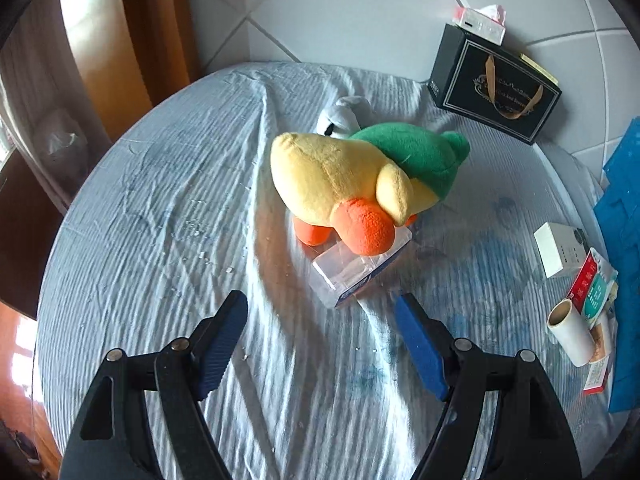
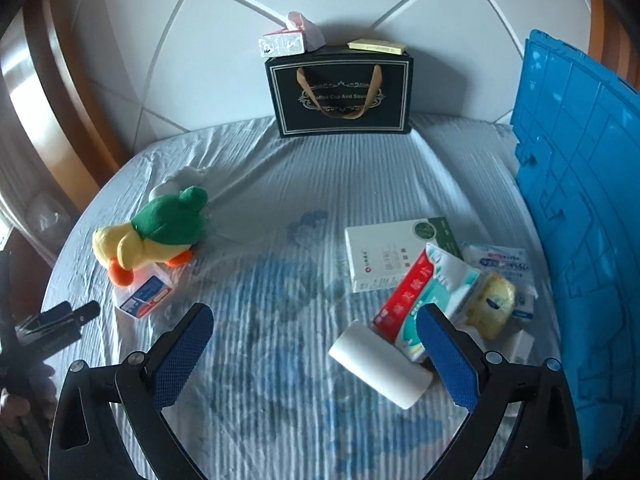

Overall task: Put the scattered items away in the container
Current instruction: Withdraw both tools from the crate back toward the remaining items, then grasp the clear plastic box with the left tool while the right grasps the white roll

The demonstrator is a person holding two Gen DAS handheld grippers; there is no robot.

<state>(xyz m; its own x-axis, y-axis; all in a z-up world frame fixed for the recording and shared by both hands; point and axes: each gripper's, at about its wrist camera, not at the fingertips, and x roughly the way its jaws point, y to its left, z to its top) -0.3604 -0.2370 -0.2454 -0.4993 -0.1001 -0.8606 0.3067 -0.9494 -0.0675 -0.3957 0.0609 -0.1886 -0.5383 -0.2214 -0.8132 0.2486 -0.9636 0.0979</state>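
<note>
2 sets of fingers spread, empty: left gripper just short of plastic box under plush duck; right gripper w/ paper roll btwn fingers

Plush duck – yellow body, orange bill and feet, green cap – lying tipped over on the striped cloth, bill resting on a clear plastic box with a blue and red label. White paper roll lying on its side, just beside a red and teal packet. White carton lying flat behind the packet, partly overlapped by it. Yellow soft pack and a white and blue pouch heaped close by – both next to the blue crate, standing at the cloth's right edge.
</note>
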